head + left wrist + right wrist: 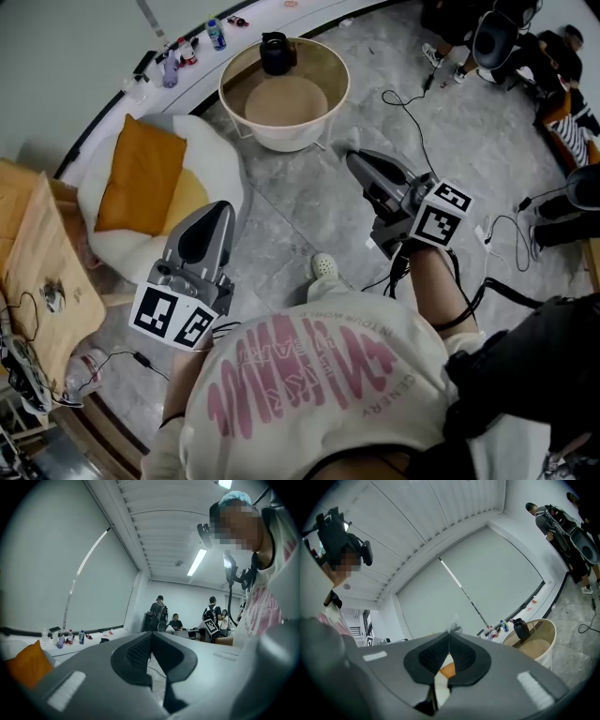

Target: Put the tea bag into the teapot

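The black teapot [277,52] stands at the far side of a round white-rimmed table [319,127]; in the right gripper view the teapot [521,629] shows far ahead to the right. My right gripper [354,160] is held in the air over the floor, well short of that table, jaws together. In its own view a thin pale scrap, seemingly the tea bag [453,629], sticks out from between the right gripper's [449,634] closed tips. My left gripper [221,208] is raised on the left, shut with nothing in it; the left gripper [150,637] points across the room.
A white seat [220,169] with an orange cushion [141,173] sits left of the round table. Bottles [216,34] line the curved ledge behind. Cables [412,103] run over the grey floor, people [553,56] are at the back right, and a wooden table [37,262] is at the left edge.
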`<action>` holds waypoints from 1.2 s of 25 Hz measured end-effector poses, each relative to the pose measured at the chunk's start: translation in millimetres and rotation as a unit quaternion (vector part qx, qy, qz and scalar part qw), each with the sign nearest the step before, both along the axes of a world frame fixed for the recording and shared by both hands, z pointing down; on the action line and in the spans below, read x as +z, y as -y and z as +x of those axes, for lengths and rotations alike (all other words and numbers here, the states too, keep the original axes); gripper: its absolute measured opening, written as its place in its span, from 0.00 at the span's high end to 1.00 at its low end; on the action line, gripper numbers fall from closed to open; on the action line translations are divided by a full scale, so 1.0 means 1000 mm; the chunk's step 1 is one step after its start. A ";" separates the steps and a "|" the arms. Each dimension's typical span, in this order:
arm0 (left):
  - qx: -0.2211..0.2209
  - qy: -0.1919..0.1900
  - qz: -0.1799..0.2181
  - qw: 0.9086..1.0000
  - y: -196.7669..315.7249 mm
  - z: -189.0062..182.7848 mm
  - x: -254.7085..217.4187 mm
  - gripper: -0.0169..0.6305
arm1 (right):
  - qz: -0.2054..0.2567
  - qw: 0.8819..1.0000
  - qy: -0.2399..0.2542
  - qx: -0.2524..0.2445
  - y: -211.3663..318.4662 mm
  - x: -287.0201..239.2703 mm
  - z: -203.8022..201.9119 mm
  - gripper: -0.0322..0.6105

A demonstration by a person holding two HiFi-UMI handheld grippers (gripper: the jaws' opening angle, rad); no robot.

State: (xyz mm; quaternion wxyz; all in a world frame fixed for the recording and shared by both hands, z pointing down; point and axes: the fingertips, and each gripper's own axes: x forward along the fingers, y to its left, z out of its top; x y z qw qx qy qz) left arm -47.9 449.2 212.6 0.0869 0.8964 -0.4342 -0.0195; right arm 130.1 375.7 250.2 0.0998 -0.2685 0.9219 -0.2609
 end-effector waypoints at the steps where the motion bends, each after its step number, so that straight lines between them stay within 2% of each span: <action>1: 0.002 0.003 0.002 1.000 0.001 0.000 0.002 0.95 | 0.001 1.000 0.001 0.003 0.002 0.003 0.002 0.94; 5: -0.002 0.005 0.006 1.000 0.005 -0.002 0.014 0.95 | 0.002 1.000 0.008 0.016 0.010 0.016 0.013 0.94; 11: -0.026 0.007 -0.007 1.000 0.070 0.034 0.008 0.95 | -0.013 1.000 0.008 -0.011 0.087 0.012 0.048 0.94; 17: -0.044 0.010 -0.004 0.999 0.102 0.048 0.009 0.95 | -0.009 0.999 0.008 -0.037 0.125 0.014 0.054 0.94; 30: -0.030 0.031 0.003 0.999 0.118 0.075 0.010 0.95 | -0.012 0.999 0.020 -0.032 0.139 0.020 0.082 0.94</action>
